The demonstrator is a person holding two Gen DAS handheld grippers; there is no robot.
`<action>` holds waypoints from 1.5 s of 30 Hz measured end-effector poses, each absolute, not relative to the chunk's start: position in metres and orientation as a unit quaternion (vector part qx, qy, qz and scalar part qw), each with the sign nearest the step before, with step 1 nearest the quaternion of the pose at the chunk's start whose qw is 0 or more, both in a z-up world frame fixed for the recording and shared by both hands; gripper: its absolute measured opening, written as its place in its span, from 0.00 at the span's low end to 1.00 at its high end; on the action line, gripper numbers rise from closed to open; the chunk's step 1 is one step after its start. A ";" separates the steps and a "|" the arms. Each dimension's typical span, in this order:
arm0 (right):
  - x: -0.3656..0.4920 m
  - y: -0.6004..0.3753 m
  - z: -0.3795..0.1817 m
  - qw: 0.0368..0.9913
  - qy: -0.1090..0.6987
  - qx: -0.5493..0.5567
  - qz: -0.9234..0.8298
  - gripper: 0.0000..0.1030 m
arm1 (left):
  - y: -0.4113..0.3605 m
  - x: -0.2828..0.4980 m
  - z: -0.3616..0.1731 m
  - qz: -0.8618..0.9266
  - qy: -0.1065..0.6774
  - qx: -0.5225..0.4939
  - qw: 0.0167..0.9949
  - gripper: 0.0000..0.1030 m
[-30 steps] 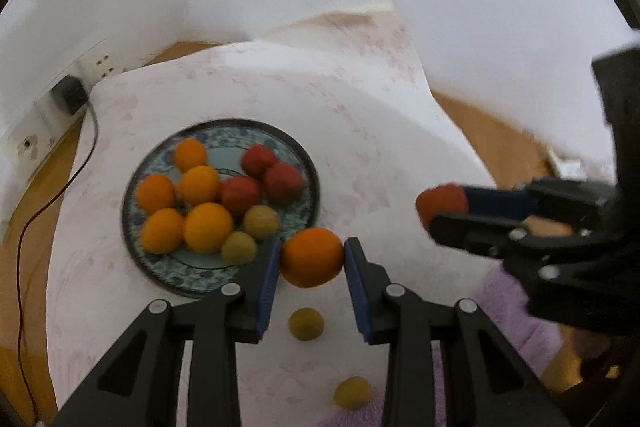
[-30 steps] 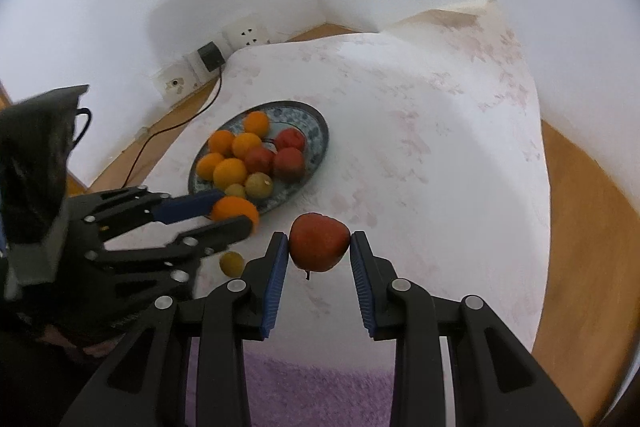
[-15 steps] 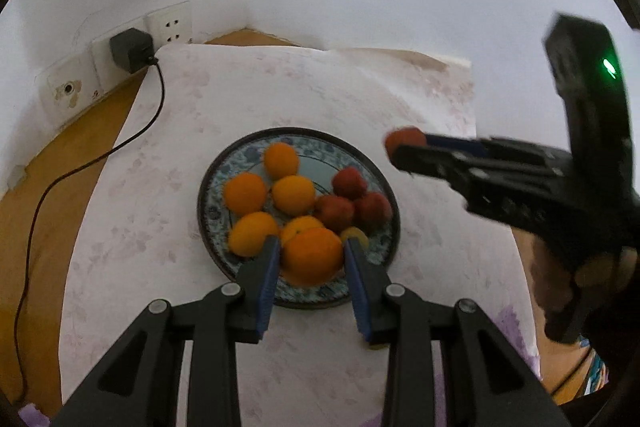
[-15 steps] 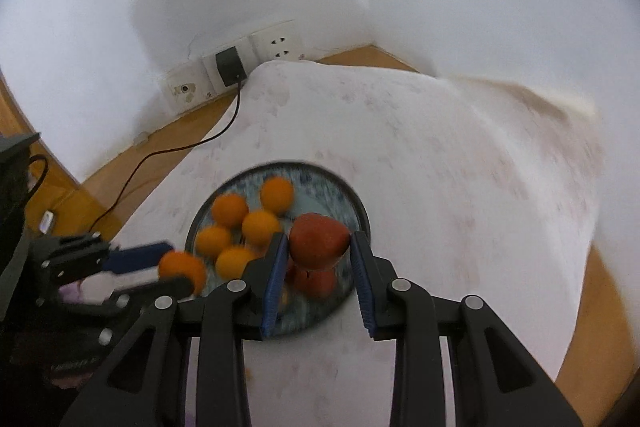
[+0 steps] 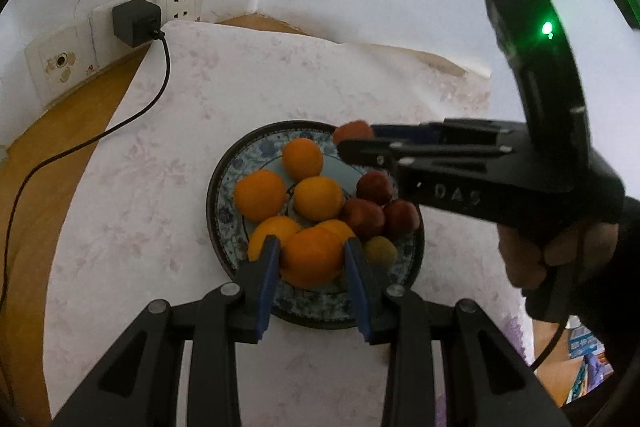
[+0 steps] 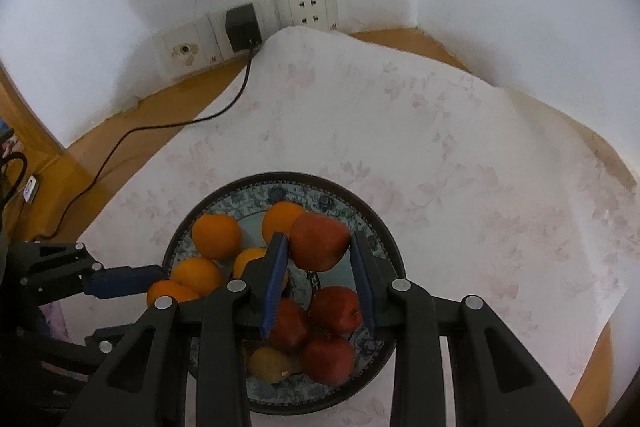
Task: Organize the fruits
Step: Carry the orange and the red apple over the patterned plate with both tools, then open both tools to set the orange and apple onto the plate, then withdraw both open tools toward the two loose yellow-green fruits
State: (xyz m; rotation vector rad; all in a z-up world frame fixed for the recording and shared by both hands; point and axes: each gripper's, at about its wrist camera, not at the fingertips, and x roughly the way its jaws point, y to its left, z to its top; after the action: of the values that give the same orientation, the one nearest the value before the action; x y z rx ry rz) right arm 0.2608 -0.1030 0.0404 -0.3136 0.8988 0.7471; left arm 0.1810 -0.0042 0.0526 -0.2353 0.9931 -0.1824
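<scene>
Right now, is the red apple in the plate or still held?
Held: the right gripper pinches the apple above the plate.

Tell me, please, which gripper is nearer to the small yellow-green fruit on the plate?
Left. The left gripper, shut on an orange, sits right beside the yellow-green fruit at the plate's near edge. The right gripper, holding a red apple, is over the far side.
</scene>
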 end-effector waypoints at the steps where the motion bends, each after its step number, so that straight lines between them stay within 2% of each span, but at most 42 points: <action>1: 0.261 -0.102 0.039 0.822 0.424 -0.150 0.350 0.32 | -0.004 0.181 0.053 -0.087 0.473 -0.114 0.869 0.33; 13: 0.265 -0.098 0.033 0.814 0.439 -0.163 0.344 0.33 | -0.006 0.181 0.054 -0.075 0.474 -0.112 0.870 0.34; 17: 0.263 -0.102 0.039 0.819 0.433 -0.157 0.341 0.38 | -0.009 0.183 0.053 -0.063 0.481 -0.106 0.868 0.37; 24: 0.242 -0.125 0.058 0.836 0.418 -0.143 0.326 0.39 | -0.010 0.173 0.070 -0.060 0.465 -0.103 0.877 0.45; 32: 0.183 -0.172 0.078 0.854 0.406 -0.078 0.314 0.39 | -0.009 0.133 0.100 -0.055 0.437 -0.086 0.894 0.52; 45: 0.107 -0.215 0.028 0.835 0.461 -0.031 0.300 0.39 | -0.024 0.075 0.096 -0.115 0.462 -0.092 0.875 0.54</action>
State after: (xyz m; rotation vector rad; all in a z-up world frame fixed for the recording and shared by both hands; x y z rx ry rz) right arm 0.1074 -0.2148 0.0277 -0.0658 0.9759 0.6363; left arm 0.0754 -0.0242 0.0955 -0.1928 0.9646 -0.2394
